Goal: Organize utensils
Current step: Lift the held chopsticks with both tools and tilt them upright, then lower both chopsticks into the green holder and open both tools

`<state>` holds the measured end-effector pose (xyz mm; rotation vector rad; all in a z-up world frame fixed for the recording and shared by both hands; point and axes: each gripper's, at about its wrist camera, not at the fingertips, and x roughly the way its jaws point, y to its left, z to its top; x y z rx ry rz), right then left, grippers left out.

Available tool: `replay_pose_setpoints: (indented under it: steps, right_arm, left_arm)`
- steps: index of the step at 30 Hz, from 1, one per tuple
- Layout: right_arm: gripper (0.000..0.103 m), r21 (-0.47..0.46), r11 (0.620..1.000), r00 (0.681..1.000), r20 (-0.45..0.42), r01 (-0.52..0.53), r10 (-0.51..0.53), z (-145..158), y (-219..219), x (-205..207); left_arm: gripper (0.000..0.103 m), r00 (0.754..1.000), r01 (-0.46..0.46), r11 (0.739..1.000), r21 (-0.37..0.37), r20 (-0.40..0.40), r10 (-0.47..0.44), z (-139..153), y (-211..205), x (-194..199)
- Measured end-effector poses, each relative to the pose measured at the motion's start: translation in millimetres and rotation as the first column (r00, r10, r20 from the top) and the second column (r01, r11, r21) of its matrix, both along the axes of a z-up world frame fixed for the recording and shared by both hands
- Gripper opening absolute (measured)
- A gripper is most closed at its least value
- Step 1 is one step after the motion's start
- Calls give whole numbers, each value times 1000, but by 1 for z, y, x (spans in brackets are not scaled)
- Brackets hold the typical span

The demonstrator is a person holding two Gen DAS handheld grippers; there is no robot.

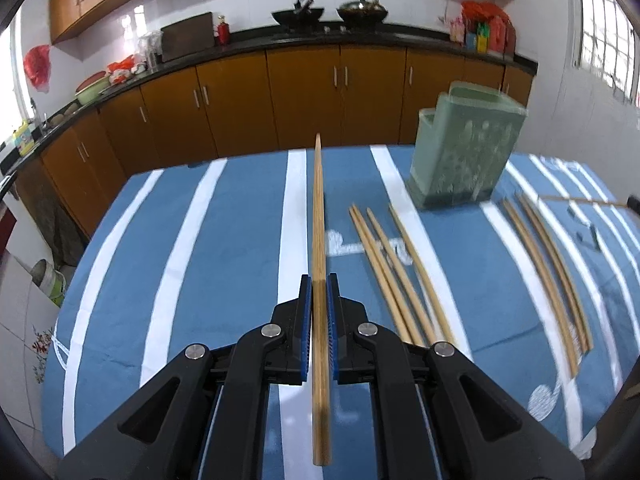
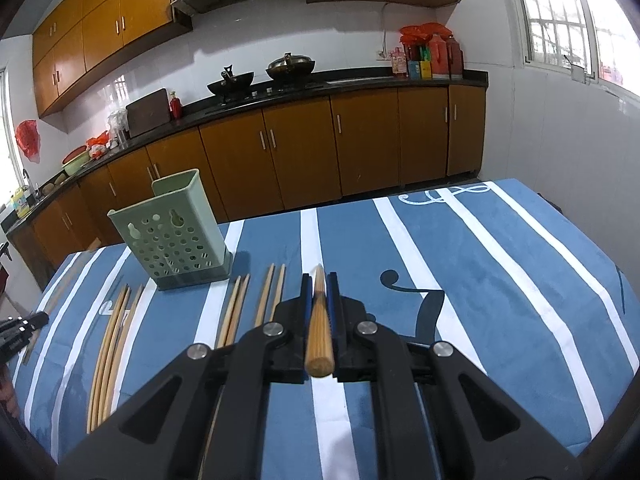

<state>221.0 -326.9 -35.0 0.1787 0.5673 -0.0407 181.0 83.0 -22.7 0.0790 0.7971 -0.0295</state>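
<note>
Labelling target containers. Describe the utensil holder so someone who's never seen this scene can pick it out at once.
Start at the table covered by the blue cloth with white stripes. Near its far edge, on the side toward the kitchen cabinets, stands the pale green rectangular plastic utensil holder. It is the only upright thing there, its wall full of round holes, while the loose wooden chopsticks around it lie flat.

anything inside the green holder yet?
Cannot tell fully. No chopsticks stick out above the holder's rim, and its wall holes show nothing clear. The walls hide its bottom in both views.
</note>
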Motion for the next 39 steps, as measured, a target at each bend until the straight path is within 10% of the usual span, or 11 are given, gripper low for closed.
replay_pose_setpoints:
  steps: [21,25,39]
  right_arm:
    - [8,10,1000,1000,-11,-9,9,-6,1,0]
    - [8,13,1000,1000,-10,-10,10,-6,2,-1]
    - [8,21,1000,999,52,0,-1,11,-2,-7]
  left_arm:
    - [23,993,-79,997,-2,-88,79,-60,4,-10]
    - [7,994,-66,998,-7,-92,65,-60,3,-12]
    - [7,996,-46,996,-76,76,51,22,12,-28]
